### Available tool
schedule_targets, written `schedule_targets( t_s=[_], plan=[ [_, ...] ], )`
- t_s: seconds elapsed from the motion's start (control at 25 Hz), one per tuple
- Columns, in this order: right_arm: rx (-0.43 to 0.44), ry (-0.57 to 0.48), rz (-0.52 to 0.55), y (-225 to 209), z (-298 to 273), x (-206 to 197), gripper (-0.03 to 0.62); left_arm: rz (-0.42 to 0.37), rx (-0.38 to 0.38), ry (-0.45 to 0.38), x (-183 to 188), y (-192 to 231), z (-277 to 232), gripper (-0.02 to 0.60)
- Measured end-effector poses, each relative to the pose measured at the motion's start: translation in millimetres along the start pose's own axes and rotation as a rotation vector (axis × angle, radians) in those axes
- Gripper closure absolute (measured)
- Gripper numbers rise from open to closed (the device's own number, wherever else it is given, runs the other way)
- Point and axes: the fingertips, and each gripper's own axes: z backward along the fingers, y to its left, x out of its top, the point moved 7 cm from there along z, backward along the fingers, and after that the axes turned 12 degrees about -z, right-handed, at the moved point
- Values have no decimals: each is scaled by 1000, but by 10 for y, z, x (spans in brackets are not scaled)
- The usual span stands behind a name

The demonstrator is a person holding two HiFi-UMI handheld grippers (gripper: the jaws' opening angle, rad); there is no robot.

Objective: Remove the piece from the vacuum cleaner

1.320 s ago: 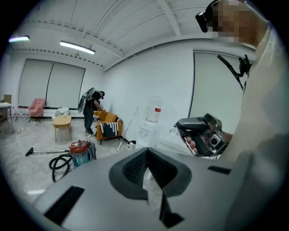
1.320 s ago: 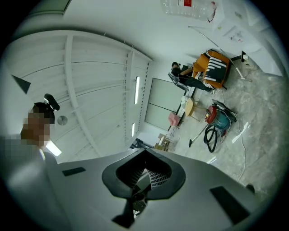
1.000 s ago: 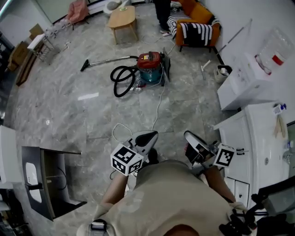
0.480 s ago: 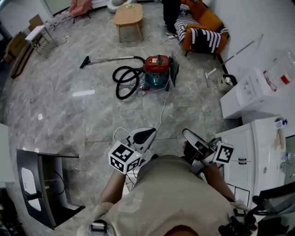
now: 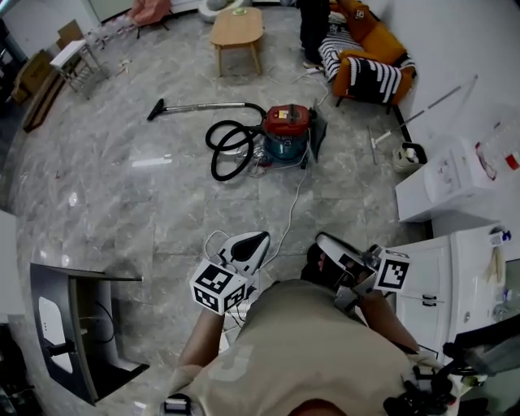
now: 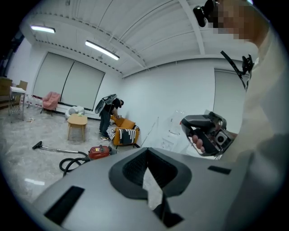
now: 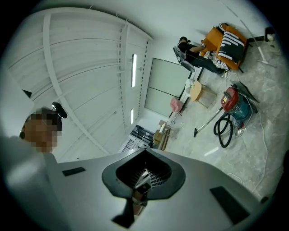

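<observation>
The red and teal vacuum cleaner (image 5: 286, 130) stands on the marble floor, far ahead of me. Its black hose (image 5: 227, 151) coils at its left, and a metal wand (image 5: 203, 105) runs left to a floor nozzle (image 5: 154, 110). It also shows small in the left gripper view as the vacuum cleaner (image 6: 99, 152) and in the right gripper view as the vacuum cleaner (image 7: 235, 103). My left gripper (image 5: 258, 238) and right gripper (image 5: 321, 241) are held close to my body, both shut and with nothing in them. Neither is near the machine.
A white power cord (image 5: 292, 203) trails from the vacuum toward my feet. A wooden table (image 5: 237, 28), an orange armchair (image 5: 370, 61) and a standing person (image 5: 313, 24) are beyond it. White cabinets (image 5: 455, 187) line the right; a dark cabinet (image 5: 77, 325) stands at the left.
The vacuum cleaner has slid lower in the head view, so I have come nearer to it. Both grippers stay by my body, shut.
</observation>
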Motion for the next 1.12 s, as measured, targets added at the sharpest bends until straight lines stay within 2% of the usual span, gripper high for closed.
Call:
schedule_targets(
  t_s=[0.2, 0.32, 0.64, 0.8, 0.92, 1.12],
  plan=[
    [106, 33, -28, -120, -224, 411, 592, -52, 100, 8, 111, 140, -155, 578],
    [119, 65, -86, -231, -297, 652, 592, -70, 154, 33, 241, 250, -323, 578],
    [141, -5, -144, -575, 41, 1704, 592, -188, 180, 105, 727, 396, -1380, 578],
    [158, 10, -164, -752, 174, 2178, 592, -207, 173, 119, 897, 358, -1912, 578],
    [204, 32, -202, -863, 233, 2480, 592, -208, 185, 144, 952, 382, -2198, 578],
    [259, 38, -228, -932, 195, 2850, 592, -184, 177, 183, 995, 428, -2440, 578]
  ],
)
